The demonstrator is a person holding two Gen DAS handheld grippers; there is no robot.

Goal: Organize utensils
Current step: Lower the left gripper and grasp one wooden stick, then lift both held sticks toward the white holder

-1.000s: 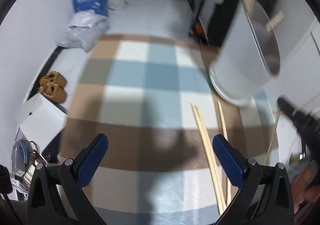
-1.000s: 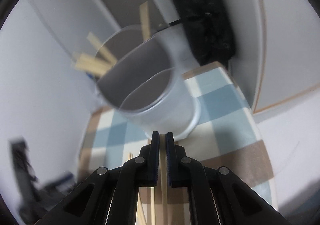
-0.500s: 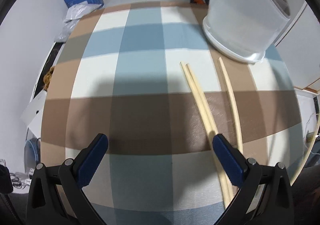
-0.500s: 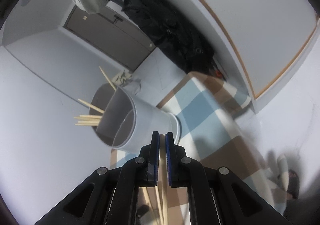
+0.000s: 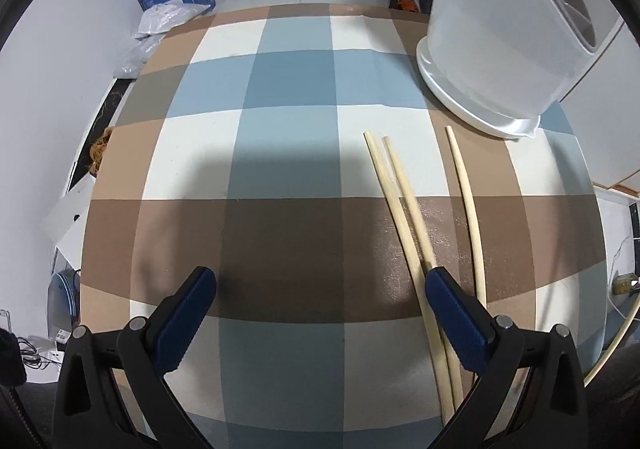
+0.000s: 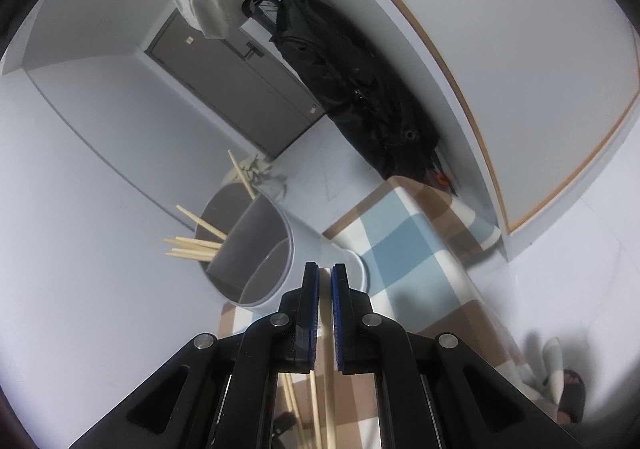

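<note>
- Chopsticks [image 5: 404,225]: three lie on the checked tabletop [image 5: 288,153], a touching pair and a single one just to their right, tips pointing toward the far side.
- White utensil holder [image 5: 492,49] stands at the far right of the tabletop, beyond the tips; in the right wrist view more chopsticks [image 6: 196,245] stick out of its compartments.
- Left gripper [image 5: 320,283] hovers with jaws spread wide, its right finger over the pair.
- Right gripper [image 6: 325,269] has jaws pressed on one chopstick [image 6: 329,377].
</note>
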